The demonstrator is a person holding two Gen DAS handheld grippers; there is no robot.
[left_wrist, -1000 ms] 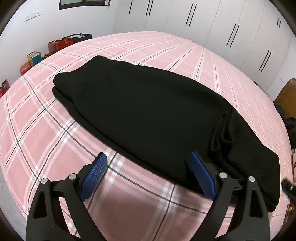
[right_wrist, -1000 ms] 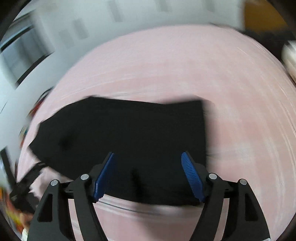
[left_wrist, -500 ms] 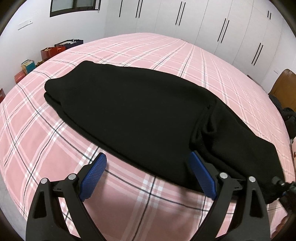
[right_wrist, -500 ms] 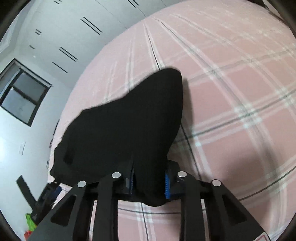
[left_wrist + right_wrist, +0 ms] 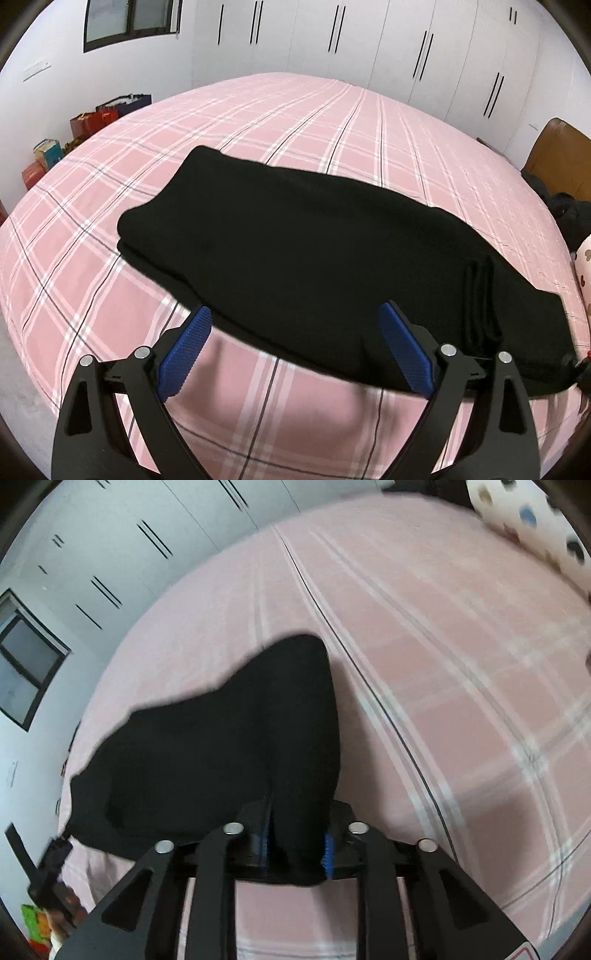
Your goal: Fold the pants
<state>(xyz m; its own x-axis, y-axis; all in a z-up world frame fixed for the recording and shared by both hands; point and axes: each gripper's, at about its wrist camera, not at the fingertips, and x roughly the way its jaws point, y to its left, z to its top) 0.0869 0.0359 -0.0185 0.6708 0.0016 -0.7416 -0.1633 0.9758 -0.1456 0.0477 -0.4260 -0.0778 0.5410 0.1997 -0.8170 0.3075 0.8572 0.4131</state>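
Note:
The black pants [image 5: 295, 254] lie folded lengthwise on the pink plaid bed [image 5: 303, 122]. My left gripper [image 5: 295, 354] is open and empty, just in front of the pants' near edge. My right gripper [image 5: 297, 845] is shut on one end of the pants [image 5: 229, 738], bunching the cloth between its blue pads [image 5: 328, 853]. That held end shows at the far right of the left wrist view, next to a tip of the right gripper [image 5: 576, 363].
White wardrobes [image 5: 406, 48] line the far wall. Bags and boxes [image 5: 92, 122] stand on the floor at the left. A spotted pillow [image 5: 535, 524] and a brown headboard [image 5: 557, 162] are at the right end of the bed.
My right gripper has closed on the end of the pants and keeps hold of it. The left gripper has shifted back and to the right along the near edge, staying open.

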